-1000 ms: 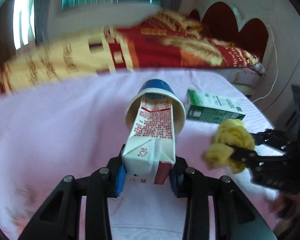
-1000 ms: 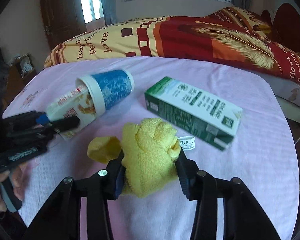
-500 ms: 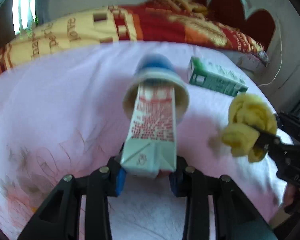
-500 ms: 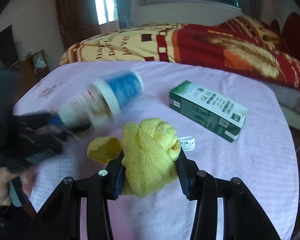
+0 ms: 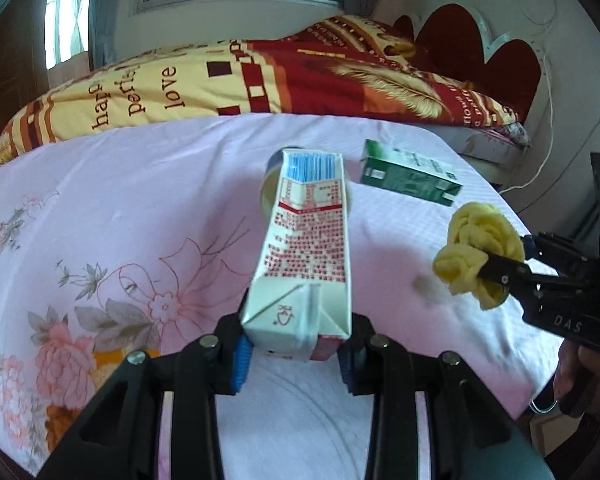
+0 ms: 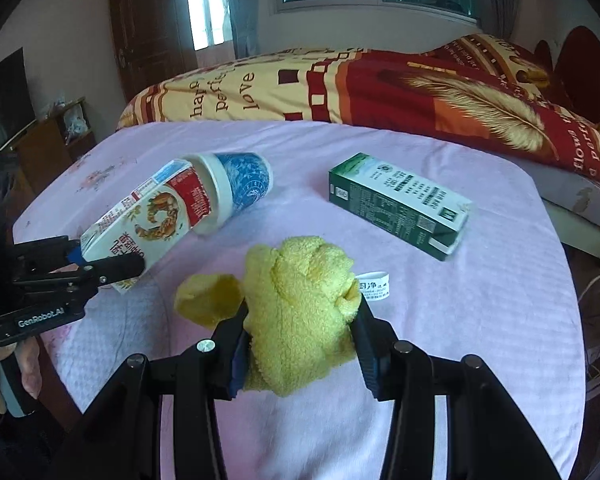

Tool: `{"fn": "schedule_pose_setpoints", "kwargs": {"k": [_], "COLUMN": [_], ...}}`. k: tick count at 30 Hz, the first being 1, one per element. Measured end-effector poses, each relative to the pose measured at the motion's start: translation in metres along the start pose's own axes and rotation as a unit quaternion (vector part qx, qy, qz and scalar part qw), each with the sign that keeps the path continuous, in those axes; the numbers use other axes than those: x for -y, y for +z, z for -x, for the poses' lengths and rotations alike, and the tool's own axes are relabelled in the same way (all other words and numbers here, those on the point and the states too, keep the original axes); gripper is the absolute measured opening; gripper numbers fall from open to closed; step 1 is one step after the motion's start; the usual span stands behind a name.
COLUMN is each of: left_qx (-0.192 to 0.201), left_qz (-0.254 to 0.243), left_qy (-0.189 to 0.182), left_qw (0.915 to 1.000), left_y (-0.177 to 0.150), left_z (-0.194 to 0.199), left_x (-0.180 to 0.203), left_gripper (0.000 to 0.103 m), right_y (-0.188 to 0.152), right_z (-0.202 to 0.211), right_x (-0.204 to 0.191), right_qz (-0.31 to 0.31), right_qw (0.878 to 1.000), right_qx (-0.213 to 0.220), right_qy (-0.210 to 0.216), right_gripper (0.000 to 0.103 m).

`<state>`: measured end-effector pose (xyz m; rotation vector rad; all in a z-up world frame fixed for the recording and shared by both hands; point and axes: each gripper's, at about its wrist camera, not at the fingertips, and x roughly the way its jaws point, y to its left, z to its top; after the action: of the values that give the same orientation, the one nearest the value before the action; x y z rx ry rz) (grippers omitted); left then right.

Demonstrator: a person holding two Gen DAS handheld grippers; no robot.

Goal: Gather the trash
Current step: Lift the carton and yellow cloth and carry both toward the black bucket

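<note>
- Since the earlier frame, the carton [image 5: 304, 256] has been drawn out of the cup [image 6: 236, 184]; only its far end is now seen at the cup's mouth.
- The left tongs [image 5: 294, 354] are clamped on the carton's folded end, narrowly parted.
- The right tongs [image 6: 300, 344] are closed on a yellow cloth [image 6: 300, 312], held above the bed [image 6: 440, 320].
- In the left view the cup is largely hidden behind the carton; its blue side is shown only in the right view.
- A white tag [image 6: 374, 286] is seen only in the right view.
- The green box [image 6: 396, 204] lies on the bed, beyond both tongs.
</note>
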<state>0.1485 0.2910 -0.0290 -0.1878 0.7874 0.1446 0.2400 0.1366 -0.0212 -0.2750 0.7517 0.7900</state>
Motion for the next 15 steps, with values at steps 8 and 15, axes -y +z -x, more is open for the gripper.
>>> {"fn": "schedule_pose_setpoints", "kwargs": {"k": [8, 15], "left_qx": [0.011, 0.033], "left_qz": [0.014, 0.001], "left_qy": [0.001, -0.01], "left_qw": [0.9998, 0.9994], "left_y": [-0.041, -0.063], "left_z": [0.029, 0.057], "left_x": [0.016, 0.054], "left_gripper": [0.037, 0.037], "right_y": [-0.033, -0.068], "right_z": [0.056, 0.1], "right_x": [0.006, 0.027], "right_qz": [-0.002, -0.021], "right_qw": [1.0, 0.998], "right_qx": [0.025, 0.039], "right_qy": [-0.017, -0.045], "right_gripper": [0.047, 0.047]}}
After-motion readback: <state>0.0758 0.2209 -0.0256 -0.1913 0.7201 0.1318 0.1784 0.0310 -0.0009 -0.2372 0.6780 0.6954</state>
